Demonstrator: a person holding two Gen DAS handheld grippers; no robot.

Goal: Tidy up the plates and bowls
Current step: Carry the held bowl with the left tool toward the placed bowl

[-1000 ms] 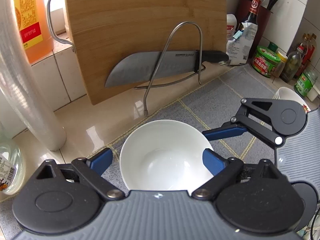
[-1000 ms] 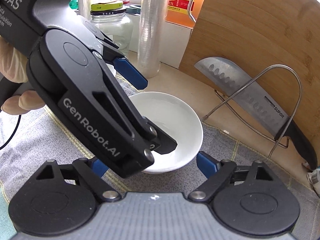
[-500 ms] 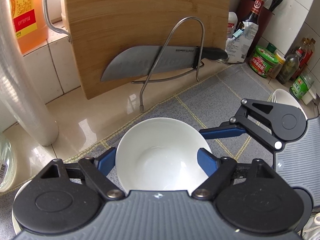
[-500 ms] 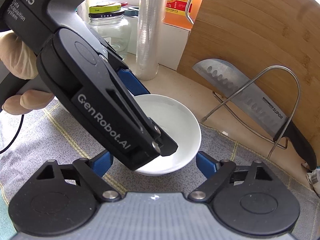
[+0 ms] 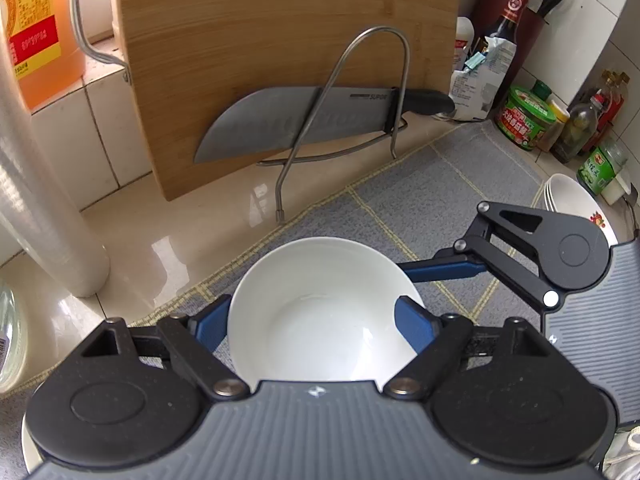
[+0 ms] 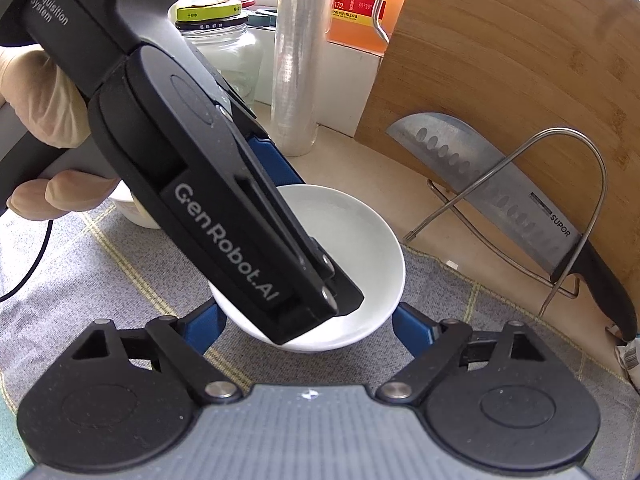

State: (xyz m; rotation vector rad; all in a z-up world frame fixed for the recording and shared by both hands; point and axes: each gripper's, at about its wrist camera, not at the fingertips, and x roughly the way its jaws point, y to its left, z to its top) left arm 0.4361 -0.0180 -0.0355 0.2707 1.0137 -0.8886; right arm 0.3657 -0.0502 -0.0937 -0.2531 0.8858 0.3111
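On the grey checked cloth mat (image 5: 460, 184) sits a round white ceramic bowl (image 5: 320, 316), clamped between the left gripper's (image 5: 320, 322) blue pads; the right gripper (image 6: 308, 320) brackets it without touching.

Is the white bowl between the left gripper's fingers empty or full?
Empty: the white bowl sits upright, its bare white inside visible to the bottom.

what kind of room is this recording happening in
Most likely a home kitchen counter: a knife racked against a bamboo cutting board, sauce bottles by the tiled wall, and a white bowl on a mat.
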